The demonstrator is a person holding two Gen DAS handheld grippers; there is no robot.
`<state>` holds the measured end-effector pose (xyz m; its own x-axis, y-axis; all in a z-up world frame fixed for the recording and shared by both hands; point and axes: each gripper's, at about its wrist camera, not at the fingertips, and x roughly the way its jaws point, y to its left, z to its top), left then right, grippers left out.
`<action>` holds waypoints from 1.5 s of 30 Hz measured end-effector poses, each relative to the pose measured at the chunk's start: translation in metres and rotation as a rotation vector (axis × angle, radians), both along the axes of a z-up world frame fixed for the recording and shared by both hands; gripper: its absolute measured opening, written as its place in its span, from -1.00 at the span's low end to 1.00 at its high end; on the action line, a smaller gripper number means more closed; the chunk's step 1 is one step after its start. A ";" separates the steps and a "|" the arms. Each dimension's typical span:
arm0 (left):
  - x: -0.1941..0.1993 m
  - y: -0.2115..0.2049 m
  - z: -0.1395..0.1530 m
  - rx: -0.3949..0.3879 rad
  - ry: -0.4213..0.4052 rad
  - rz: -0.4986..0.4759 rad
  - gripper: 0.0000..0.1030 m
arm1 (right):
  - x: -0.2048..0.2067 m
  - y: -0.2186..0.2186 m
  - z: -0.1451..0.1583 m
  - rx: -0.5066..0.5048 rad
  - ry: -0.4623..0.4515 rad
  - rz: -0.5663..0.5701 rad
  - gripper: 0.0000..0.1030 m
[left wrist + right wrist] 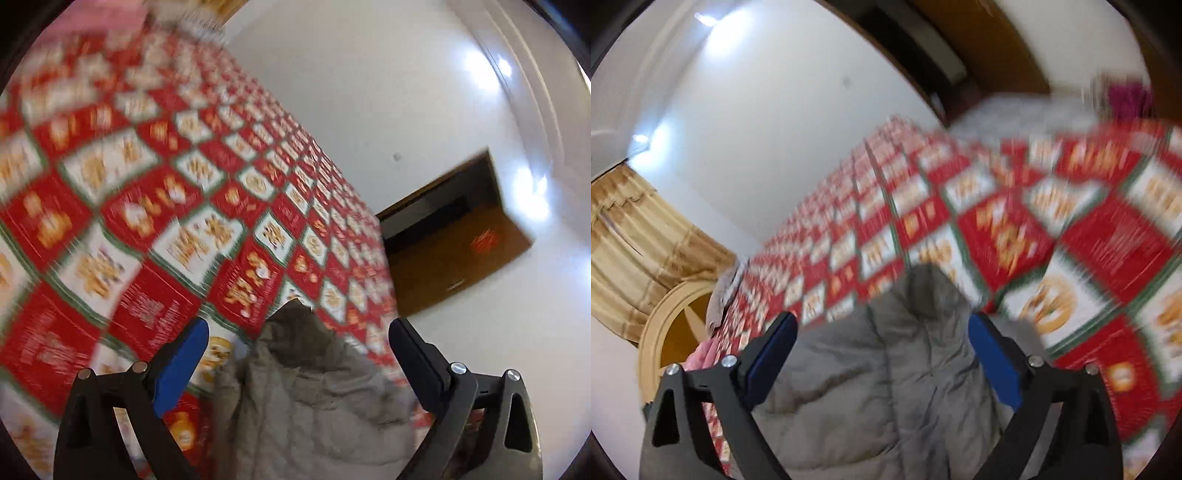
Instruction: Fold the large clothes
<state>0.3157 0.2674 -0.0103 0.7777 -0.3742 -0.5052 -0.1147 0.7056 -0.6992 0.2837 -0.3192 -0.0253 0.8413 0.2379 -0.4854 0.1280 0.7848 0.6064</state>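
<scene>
A grey padded jacket (314, 387) lies on a bed covered with a red, white and green patterned quilt (147, 184). In the left wrist view a pointed corner of the jacket rises between the fingers of my left gripper (299, 332), which is open with the jaws wide apart. In the right wrist view the jacket (886, 369) fills the space between the fingers of my right gripper (882, 325), also open and wide. Neither gripper's pads visibly touch the fabric. Both views are motion-blurred.
The quilt (1071, 240) covers the whole bed. A white wall (351, 92) and a brown wooden door (454, 251) stand beyond it. Yellow curtains (635, 240) and a round wooden frame (676, 321) are at the left, with pink cloth (701, 354) near the bed edge.
</scene>
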 end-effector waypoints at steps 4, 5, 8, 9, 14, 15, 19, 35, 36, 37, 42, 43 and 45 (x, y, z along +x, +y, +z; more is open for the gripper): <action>-0.005 -0.087 0.017 0.348 -0.079 -0.067 0.91 | -0.017 0.064 0.045 -0.309 -0.044 0.110 0.00; -0.002 -0.117 0.016 0.407 -0.090 -0.105 0.91 | -0.012 0.086 0.045 -0.377 -0.013 0.157 -0.12; 0.018 -0.184 0.000 0.515 -0.076 -0.159 0.91 | 0.015 0.145 0.026 -0.497 0.059 0.255 -0.27; 0.026 -0.202 -0.007 0.543 -0.069 -0.164 0.91 | 0.027 0.158 0.016 -0.512 0.074 0.266 -0.31; 0.061 -0.251 -0.054 0.756 0.049 -0.128 0.91 | 0.059 0.178 -0.045 -0.586 0.156 0.249 -0.52; 0.065 -0.254 -0.063 0.783 0.060 -0.128 0.91 | 0.062 0.176 -0.055 -0.588 0.160 0.234 -0.52; 0.073 -0.250 -0.092 0.772 0.102 -0.121 0.91 | 0.067 0.169 -0.077 -0.530 0.160 0.205 -0.55; 0.091 -0.262 -0.124 0.793 0.147 -0.101 0.98 | 0.088 0.163 -0.105 -0.437 0.229 0.220 -0.57; 0.092 -0.262 -0.125 0.796 0.151 -0.102 0.98 | 0.088 0.164 -0.104 -0.451 0.236 0.219 -0.57; 0.092 -0.262 -0.126 0.797 0.155 -0.103 0.98 | 0.088 0.165 -0.103 -0.465 0.244 0.220 -0.57; 0.094 -0.263 -0.128 0.816 0.166 -0.101 0.98 | 0.075 0.143 -0.069 -0.433 0.191 0.178 -0.57; 0.093 -0.264 -0.128 0.817 0.166 -0.100 0.98 | 0.073 0.132 -0.058 -0.429 0.171 0.143 -0.51; 0.094 -0.264 -0.128 0.820 0.166 -0.100 0.98 | 0.074 0.106 -0.047 -0.467 0.186 0.058 -0.50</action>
